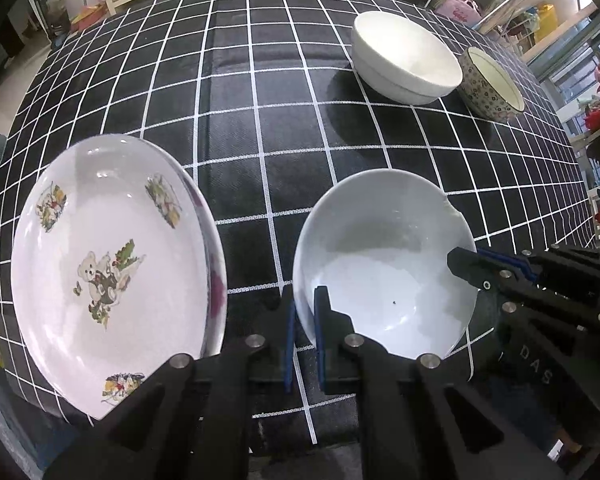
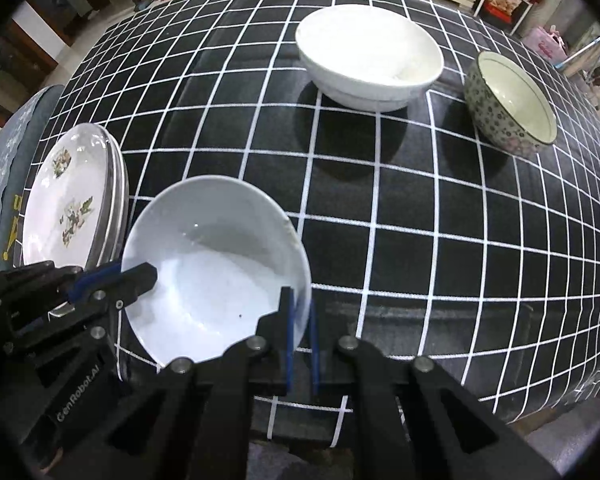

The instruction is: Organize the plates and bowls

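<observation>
Between both tongs hangs the shallow white bowl [image 1: 384, 268]: left tongs [image 1: 305, 320] pinch its left rim, right tongs [image 2: 300, 320] its right. Stack target, big white bowl [image 2: 370, 56], sits far side of bench [image 2: 460, 240], fwd and right.

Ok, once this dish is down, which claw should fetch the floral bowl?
Right, probably. The floral bowl sits far right, and the right claw grips the dish on that side; the left claw holds the left rim beside the plate stack.
</observation>
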Demonstrator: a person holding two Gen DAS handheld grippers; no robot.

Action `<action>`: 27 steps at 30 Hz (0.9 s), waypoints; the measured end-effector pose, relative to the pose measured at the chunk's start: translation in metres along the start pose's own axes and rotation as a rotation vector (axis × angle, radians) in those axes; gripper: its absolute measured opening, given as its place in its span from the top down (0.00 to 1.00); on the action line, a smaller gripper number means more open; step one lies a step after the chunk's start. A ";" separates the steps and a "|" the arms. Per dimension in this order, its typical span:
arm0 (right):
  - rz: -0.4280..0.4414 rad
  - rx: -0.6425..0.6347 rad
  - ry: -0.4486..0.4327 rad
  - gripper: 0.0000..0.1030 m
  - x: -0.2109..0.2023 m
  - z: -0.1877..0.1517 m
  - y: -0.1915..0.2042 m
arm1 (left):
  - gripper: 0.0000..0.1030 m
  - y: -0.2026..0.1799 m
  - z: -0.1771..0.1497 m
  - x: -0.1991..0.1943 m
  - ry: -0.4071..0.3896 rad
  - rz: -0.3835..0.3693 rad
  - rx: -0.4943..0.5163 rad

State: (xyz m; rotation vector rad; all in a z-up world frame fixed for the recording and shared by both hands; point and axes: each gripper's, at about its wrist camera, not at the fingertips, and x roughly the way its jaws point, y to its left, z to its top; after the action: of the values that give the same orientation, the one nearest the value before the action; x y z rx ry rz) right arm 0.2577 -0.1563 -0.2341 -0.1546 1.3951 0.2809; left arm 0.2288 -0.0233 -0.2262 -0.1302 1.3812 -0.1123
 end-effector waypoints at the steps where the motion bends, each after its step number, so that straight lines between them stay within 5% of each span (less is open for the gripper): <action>1: 0.001 0.001 0.001 0.91 0.000 -0.001 -0.001 | 0.93 0.000 0.000 0.000 0.001 -0.001 -0.001; 18: -0.017 -0.022 -0.051 0.90 -0.023 0.007 -0.005 | 0.92 0.001 0.010 -0.021 -0.046 0.055 0.029; 27: 0.051 0.062 -0.087 0.90 -0.057 0.033 -0.032 | 0.92 0.010 0.039 -0.056 -0.094 0.009 -0.008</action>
State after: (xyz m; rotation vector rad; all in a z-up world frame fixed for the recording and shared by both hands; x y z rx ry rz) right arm 0.2893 -0.1839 -0.1748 -0.0549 1.3215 0.2828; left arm 0.2566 -0.0041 -0.1661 -0.1347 1.2883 -0.0919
